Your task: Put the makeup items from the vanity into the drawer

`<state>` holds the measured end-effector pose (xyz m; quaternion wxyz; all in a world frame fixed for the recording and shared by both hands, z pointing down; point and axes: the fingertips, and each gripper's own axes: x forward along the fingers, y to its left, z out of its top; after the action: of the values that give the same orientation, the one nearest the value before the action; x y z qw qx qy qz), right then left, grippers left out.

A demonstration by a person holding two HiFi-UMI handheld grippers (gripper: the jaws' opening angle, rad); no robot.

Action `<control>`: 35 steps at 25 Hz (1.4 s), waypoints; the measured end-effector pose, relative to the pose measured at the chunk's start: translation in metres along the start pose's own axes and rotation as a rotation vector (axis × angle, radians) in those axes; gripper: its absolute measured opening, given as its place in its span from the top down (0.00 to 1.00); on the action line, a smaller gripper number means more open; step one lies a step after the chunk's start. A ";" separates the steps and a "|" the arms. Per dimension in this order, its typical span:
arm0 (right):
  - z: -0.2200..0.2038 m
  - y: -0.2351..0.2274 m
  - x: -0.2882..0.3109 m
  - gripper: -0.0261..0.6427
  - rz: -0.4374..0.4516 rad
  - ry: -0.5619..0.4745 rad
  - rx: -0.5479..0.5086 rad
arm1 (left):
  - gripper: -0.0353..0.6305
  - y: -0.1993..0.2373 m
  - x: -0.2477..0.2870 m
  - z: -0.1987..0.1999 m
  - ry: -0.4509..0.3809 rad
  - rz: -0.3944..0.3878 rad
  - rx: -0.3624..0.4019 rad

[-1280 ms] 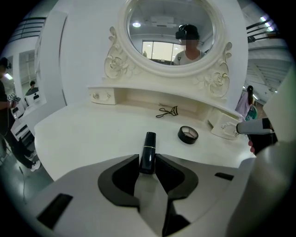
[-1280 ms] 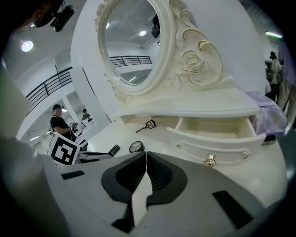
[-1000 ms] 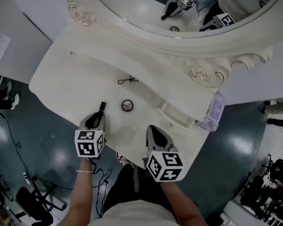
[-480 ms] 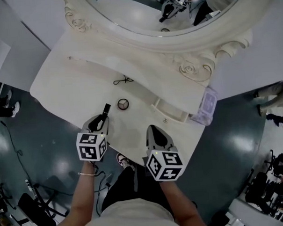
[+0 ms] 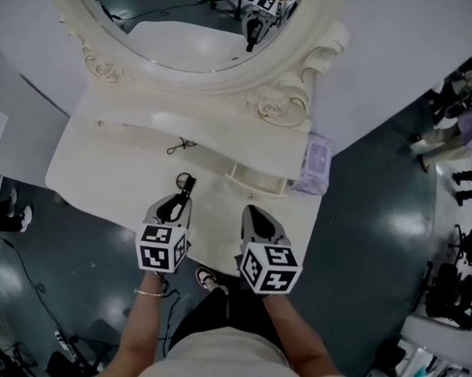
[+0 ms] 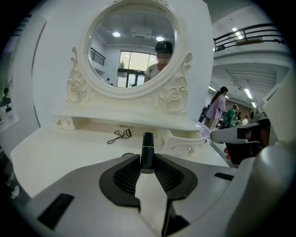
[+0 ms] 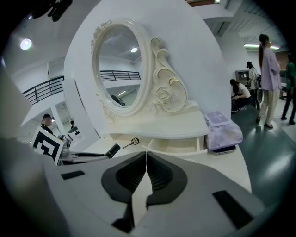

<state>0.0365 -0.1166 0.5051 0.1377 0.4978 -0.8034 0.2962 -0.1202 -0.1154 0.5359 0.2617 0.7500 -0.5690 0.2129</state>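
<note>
My left gripper is shut on a slim black makeup tube, which sticks out forward above the cream vanity top. In the head view the tube's tip hangs over a small round compact, which lies on the top and is mostly hidden. A black eyelash curler lies farther back, under the shelf. The small drawer stands pulled open to the right of the tube. My right gripper is shut and empty, near the front edge below the drawer.
A big oval mirror with carved scrolls rises behind the shelf. A lilac pouch lies at the vanity's right end. The front edge of the top runs just under both grippers. People stand far off on the right.
The left gripper has risen off the top with the black tube and moved right, toward the compact and the drawer. The right gripper has shifted up a little.
</note>
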 end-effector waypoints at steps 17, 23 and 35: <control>0.030 -0.074 -0.035 0.93 -0.129 -0.086 0.092 | 0.80 -0.103 0.050 0.026 0.114 -0.181 0.181; 0.035 -0.091 -0.037 0.93 -0.139 -0.099 0.145 | 0.80 -0.120 0.064 0.026 0.194 -0.207 0.215; 0.058 -0.104 -0.021 0.93 -0.134 -0.129 0.195 | 0.80 -0.139 0.080 0.032 0.375 -0.286 0.350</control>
<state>0.1421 -0.1710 0.4841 0.0562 0.5795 -0.7429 0.3304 0.0350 -0.1650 0.5395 0.2561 0.8040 -0.3537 0.4035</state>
